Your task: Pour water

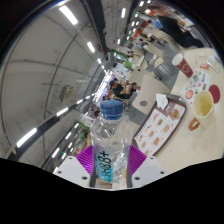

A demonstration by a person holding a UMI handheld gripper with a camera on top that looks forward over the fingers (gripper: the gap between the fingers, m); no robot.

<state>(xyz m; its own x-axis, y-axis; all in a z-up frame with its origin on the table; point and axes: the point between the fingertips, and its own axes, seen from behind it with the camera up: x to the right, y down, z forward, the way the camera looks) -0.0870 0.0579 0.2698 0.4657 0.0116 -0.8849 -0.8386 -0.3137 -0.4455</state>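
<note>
A clear plastic water bottle (109,140) with a blue cap and a blue label sits between my fingers, and both purple pads (86,157) press on its sides. My gripper (111,160) is shut on the bottle and holds it raised, and the whole scene looks strongly tilted. Beyond the bottle, on a tray, stands a yellow cup (203,104). A red and white paper cup (184,66) stands farther off.
A table (168,82) beyond the bottle carries a patterned tray (160,128), a small bowl (194,124) and white wrappers (162,100). Several people sit at tables (140,55) farther back. Long ceiling lights (70,16) run overhead.
</note>
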